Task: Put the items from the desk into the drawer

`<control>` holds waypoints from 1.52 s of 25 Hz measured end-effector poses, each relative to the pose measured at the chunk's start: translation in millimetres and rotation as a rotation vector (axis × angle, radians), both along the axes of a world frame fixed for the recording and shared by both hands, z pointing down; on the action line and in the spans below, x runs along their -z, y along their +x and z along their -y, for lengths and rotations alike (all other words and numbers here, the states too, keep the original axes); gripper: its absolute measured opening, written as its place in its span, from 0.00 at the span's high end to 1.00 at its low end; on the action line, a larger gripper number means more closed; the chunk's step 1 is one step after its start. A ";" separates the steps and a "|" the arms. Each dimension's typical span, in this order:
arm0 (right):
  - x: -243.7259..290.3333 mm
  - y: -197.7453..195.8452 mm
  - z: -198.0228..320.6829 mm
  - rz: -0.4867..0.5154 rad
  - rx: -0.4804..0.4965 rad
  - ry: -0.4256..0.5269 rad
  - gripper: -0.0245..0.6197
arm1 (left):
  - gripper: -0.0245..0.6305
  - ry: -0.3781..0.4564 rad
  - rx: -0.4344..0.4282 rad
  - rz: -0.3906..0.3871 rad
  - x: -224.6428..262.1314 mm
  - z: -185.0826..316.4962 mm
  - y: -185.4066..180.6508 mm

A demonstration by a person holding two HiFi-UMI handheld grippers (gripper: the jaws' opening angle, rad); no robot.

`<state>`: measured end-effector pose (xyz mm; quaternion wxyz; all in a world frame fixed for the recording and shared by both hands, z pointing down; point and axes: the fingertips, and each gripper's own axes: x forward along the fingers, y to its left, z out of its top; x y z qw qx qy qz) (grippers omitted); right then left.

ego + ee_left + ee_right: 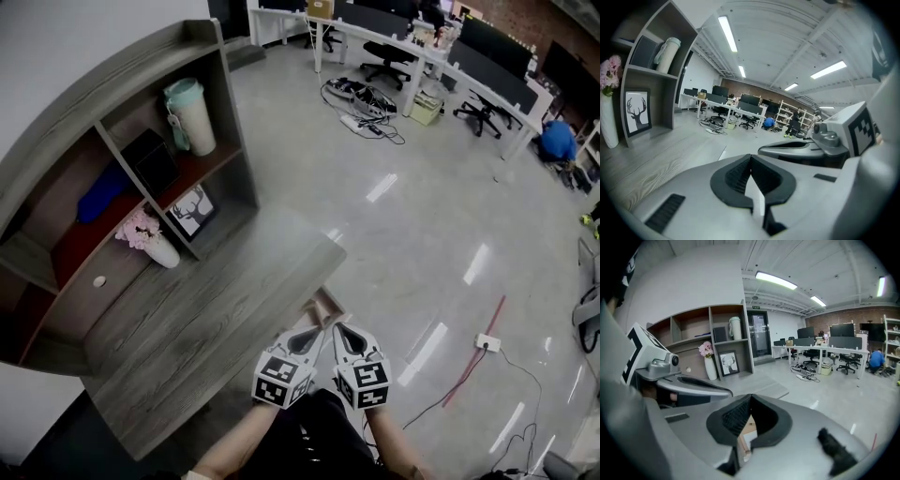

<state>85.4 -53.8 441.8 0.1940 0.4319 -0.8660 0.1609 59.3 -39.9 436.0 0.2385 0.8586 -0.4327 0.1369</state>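
Observation:
On the grey wooden desk (216, 309) a white vase of pink flowers (161, 249) stands beside a framed deer picture (193, 210). A small white ball (99, 281) lies further left. Both grippers hover side by side over the desk's near right edge. My left gripper (305, 342) and my right gripper (347, 339) are shut with nothing between their jaws. The left gripper view shows its tips meeting (750, 156), with the vase (608, 122) and picture (636, 111) far left. The right gripper's tips also meet (750, 396). No drawer can be made out.
The shelf unit holds a pale green tumbler (192, 115), a black box (153, 161) and a blue bundle (101, 192). A tan shape (323, 305) shows just past the desk edge. Beyond lies shiny floor with cables (361, 98), office desks and chairs (483, 112).

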 end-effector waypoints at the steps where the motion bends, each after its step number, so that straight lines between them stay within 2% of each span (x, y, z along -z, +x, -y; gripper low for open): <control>1: 3.3 0.2 -0.5 0.004 -0.004 0.004 0.94 | 0.95 0.007 -0.004 -0.003 3.9 -0.3 0.4; 9: 25.6 23.8 -6.8 -0.025 -0.114 0.072 0.94 | 0.95 0.036 -0.055 0.009 15.7 -1.3 3.5; 11: 26.3 33.8 -9.0 0.002 -0.160 0.061 0.94 | 0.95 0.053 -0.068 0.007 20.6 -0.6 7.0; 15: 24.7 49.0 -15.0 0.120 -0.240 0.007 0.94 | 0.95 0.067 -0.093 0.012 21.2 1.0 11.9; 19: 29.5 67.9 -16.5 0.153 -0.303 0.028 0.94 | 0.95 0.089 -0.112 0.010 26.1 3.3 15.9; 22: 36.0 72.8 -14.5 0.146 -0.312 0.059 0.95 | 0.95 0.100 -0.122 0.003 29.2 5.7 19.1; 28: 40.0 73.7 -16.0 0.164 -0.312 0.055 0.95 | 0.95 0.103 -0.132 -0.001 32.7 2.2 23.3; 38: 60.7 84.2 -11.8 0.174 -0.349 0.112 0.95 | 0.95 0.104 -0.114 -0.019 34.6 5.6 19.2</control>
